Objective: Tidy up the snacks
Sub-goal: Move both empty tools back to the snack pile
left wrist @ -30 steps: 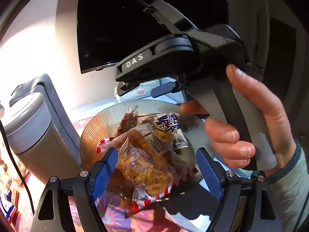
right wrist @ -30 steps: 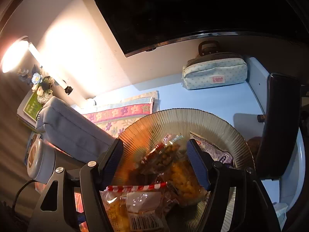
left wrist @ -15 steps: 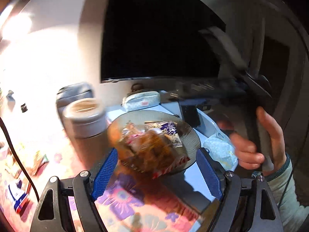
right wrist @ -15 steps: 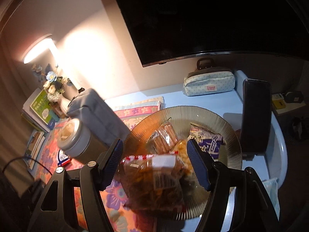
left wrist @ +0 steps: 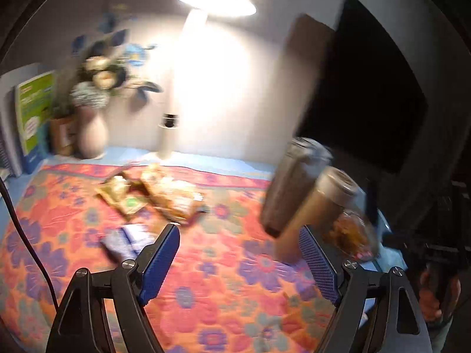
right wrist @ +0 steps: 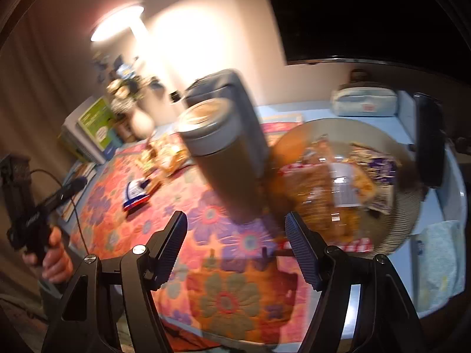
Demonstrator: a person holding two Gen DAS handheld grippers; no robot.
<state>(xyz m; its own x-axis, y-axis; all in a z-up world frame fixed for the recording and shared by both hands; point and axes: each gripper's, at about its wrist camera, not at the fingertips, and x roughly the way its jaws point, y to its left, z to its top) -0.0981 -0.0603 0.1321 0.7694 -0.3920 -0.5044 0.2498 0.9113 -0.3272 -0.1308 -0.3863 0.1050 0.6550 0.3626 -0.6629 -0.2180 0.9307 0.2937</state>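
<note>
My left gripper [left wrist: 238, 261] is open and empty above the floral mat [left wrist: 223, 282]. Ahead of it lie a blue-and-white packet [left wrist: 126, 239] and loose golden snack packets [left wrist: 167, 194]. In the right wrist view my right gripper [right wrist: 237, 247] is open too, with nothing between its pads, low over the same mat. To its right stands the ribbed glass plate [right wrist: 403, 220], holding a clear packet of golden snacks [right wrist: 329, 203] and a purple packet [right wrist: 379, 170]. The plate's snacks [left wrist: 347, 229] show blurred at the right of the left wrist view.
A grey tumbler [right wrist: 223, 158] and a grey case behind it stand between the loose packets and the plate. A black phone [right wrist: 429, 141], a pencil case [right wrist: 365, 103] and a tissue pack [right wrist: 438, 259] lie on the right. A lamp [left wrist: 215, 3], a vase and books line the back left.
Both grippers have swung left, away from the plate. The left one now faces the loose packets on the mat. The clear packet stays on the plate.
</note>
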